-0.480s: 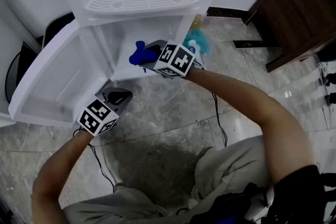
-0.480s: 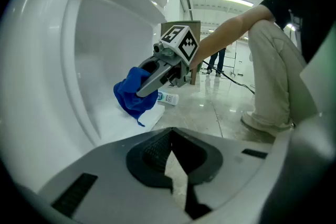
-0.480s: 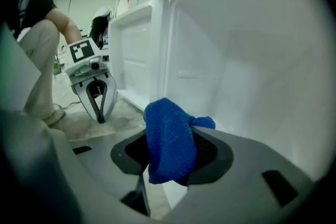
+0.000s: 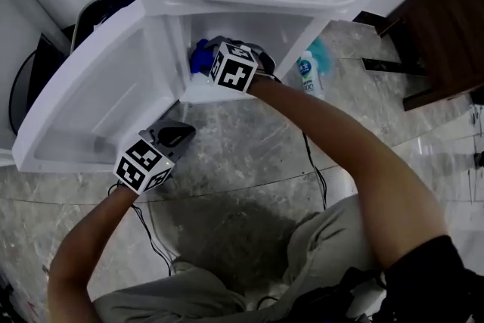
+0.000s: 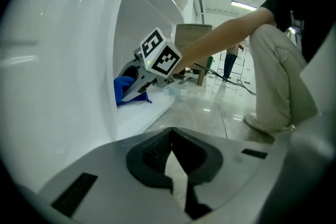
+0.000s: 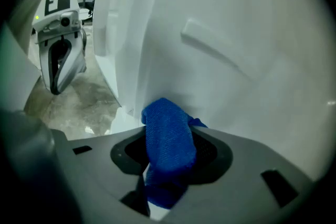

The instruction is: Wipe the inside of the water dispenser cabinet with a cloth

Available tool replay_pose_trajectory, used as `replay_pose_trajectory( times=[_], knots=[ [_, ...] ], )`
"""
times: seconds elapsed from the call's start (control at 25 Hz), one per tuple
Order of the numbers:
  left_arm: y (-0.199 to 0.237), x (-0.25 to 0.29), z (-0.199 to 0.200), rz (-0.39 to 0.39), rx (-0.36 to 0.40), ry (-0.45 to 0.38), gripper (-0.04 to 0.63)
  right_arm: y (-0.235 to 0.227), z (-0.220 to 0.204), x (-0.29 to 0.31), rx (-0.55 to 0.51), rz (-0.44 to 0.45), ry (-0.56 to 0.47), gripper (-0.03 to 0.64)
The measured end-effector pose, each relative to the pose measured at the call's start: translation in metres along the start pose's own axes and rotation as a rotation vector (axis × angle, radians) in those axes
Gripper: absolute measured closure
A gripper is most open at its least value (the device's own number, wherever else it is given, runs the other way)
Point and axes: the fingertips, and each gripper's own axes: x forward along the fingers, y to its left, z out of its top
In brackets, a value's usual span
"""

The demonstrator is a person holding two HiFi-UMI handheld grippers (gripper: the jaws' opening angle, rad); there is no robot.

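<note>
While the wipe is under way, the blue cloth (image 6: 168, 141) is being gripped between the jaws of the right gripper (image 4: 208, 54) and held at the left inner corner of the open cabinet (image 4: 265, 28). Progress is being judged as partial (no dirt or wiped streak can be made out), with the other inner walls probably left to do. The left gripper (image 4: 178, 135), clenched and empty, is being held low by the door (image 4: 91, 102). Only the right gripper view is showing the grip on the cloth, and only the head view is showing the spray bottle (image 4: 308, 73) beside the cabinet.
</note>
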Motion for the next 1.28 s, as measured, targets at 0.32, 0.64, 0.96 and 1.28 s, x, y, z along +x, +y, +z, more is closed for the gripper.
replay_pose_trajectory(
  times=[0.32, 0.64, 0.96, 1.28],
  knots=[
    [0.008, -0.004, -0.011, 0.012, -0.067, -0.017, 0.588, -0.053, 0.001, 0.044, -0.024, -0.14, 0.073, 0.468],
    [0.002, 0.0, -0.013, -0.003, -0.076, -0.015, 0.589, -0.07, 0.0, 0.051, -0.036, -0.181, 0.088, 0.477],
    [0.009, 0.008, -0.011, -0.003, -0.121, -0.031, 0.588, -0.03, -0.001, 0.037, -0.222, -0.028, 0.034, 0.477],
    [0.018, 0.001, -0.01, 0.024, -0.12, -0.025, 0.588, -0.069, 0.002, 0.054, -0.151, -0.158, 0.138, 0.477]
  ],
)
